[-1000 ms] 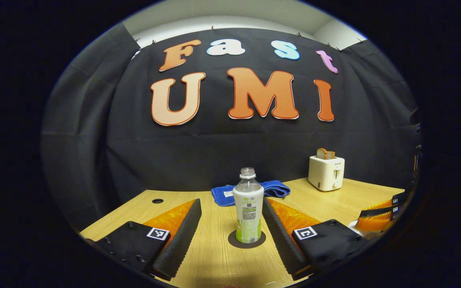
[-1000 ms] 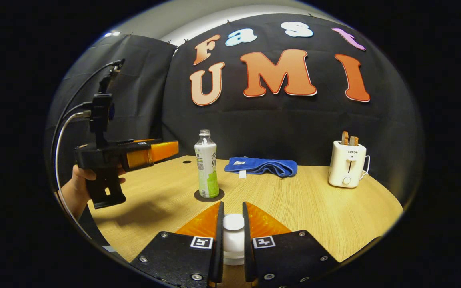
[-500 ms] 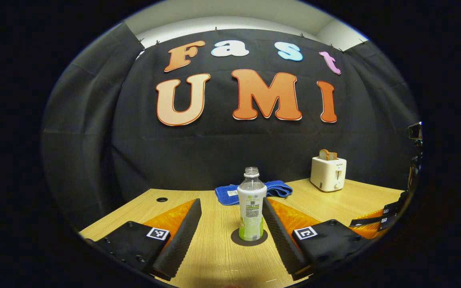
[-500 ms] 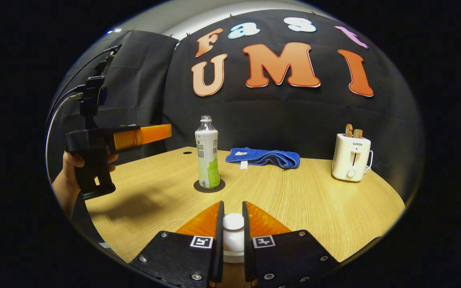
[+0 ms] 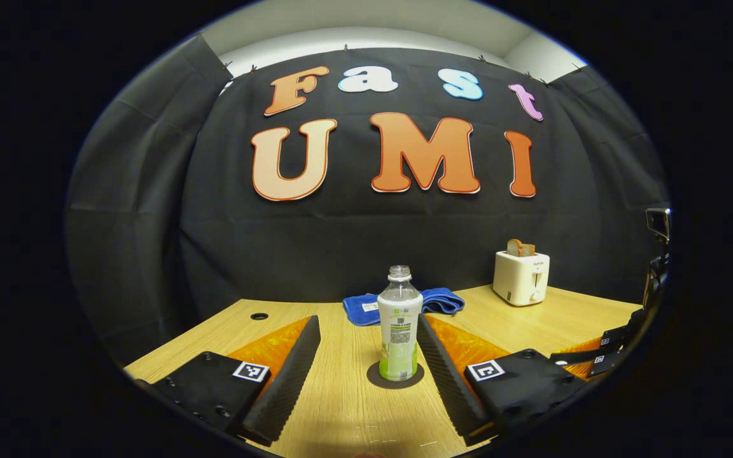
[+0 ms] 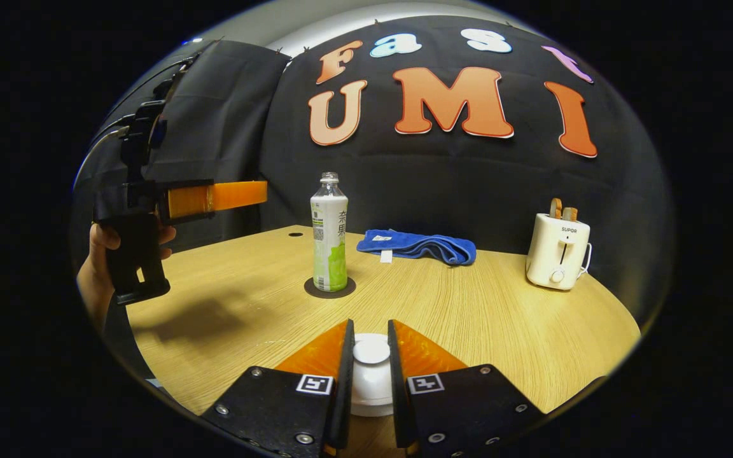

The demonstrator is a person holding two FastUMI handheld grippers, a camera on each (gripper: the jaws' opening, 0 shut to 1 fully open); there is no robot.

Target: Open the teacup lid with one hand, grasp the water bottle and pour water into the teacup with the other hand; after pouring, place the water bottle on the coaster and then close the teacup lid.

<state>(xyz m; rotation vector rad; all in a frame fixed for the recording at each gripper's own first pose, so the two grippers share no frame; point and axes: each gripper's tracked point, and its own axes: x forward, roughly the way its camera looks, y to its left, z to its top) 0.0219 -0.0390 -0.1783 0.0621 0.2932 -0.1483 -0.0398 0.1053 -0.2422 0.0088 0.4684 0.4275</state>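
The water bottle (image 5: 399, 331) stands upright and uncapped on the round dark coaster (image 5: 396, 376) on the wooden worktop (image 6: 468, 318); in the left gripper view it sits between the two spread fingers, touching neither. The left gripper (image 5: 368, 327) has its jaws wide apart and is held off the worktop; in the right gripper view it appears at the left, gripped by a hand (image 6: 96, 267), well apart from the bottle. Compared with one second ago, the left gripper sits higher and farther left in that view, and the bottle and coaster appear slightly farther from the right gripper. The right gripper (image 6: 369, 353) has its jaws pinching the white knob of the teacup lid (image 6: 371, 372), as it did one second ago; whether the lid is seated on the cup cannot be told. In the left gripper view the right gripper now lies lower at the right edge than before. A folded blue towel (image 6: 417, 246) lies behind the bottle, and a white toaster (image 6: 556, 251) holding bread slices stands at the right rear of the worktop; both are unchanged in position.
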